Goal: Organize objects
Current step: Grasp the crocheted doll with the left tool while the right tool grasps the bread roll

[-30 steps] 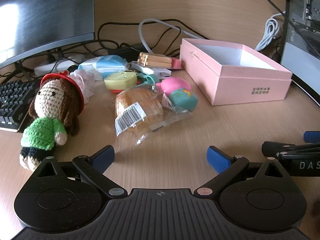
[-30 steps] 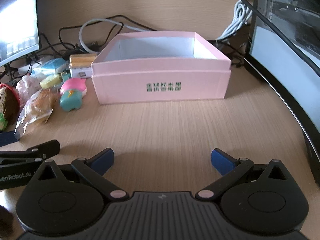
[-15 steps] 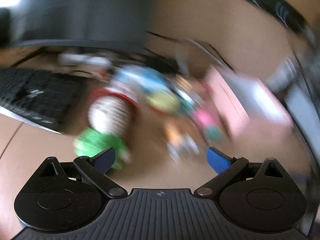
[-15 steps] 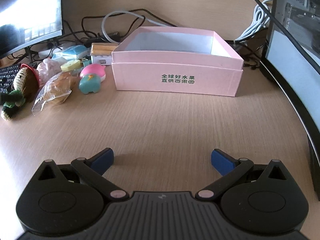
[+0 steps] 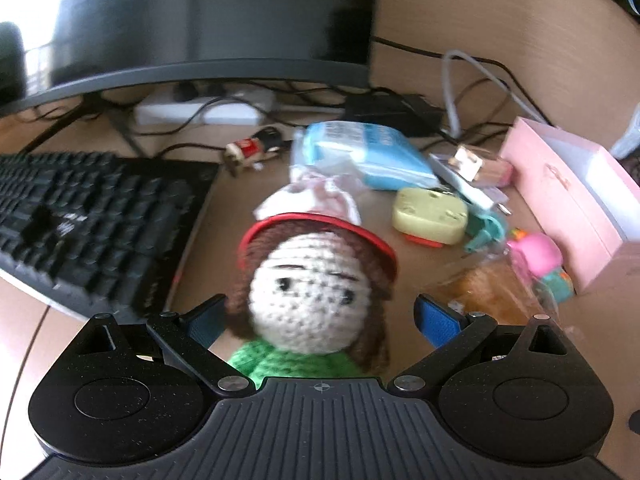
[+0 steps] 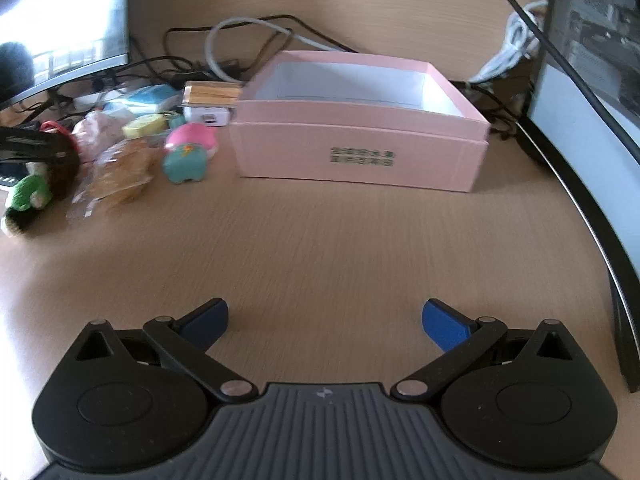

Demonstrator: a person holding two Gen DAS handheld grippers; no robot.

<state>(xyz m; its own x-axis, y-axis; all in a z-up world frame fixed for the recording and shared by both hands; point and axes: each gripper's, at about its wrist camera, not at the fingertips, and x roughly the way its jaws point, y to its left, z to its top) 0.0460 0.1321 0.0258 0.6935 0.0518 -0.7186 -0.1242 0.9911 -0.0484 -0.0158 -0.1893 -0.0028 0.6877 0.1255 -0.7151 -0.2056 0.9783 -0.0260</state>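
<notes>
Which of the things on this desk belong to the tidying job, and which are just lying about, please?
Job:
crochet doll, between the open left claw
pink box
bagged bread
pink-and-teal toy
yellow case

Lying about:
keyboard
monitor
cables
power strip

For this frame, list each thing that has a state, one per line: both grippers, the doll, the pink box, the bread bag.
Left gripper: open, jaws either side of the doll's head.
Right gripper: open, holding nothing, over bare desk.
Doll: not yet gripped.
Pink box: open, nothing visible inside.
Bread bag: lying on the desk, outside the box.
</notes>
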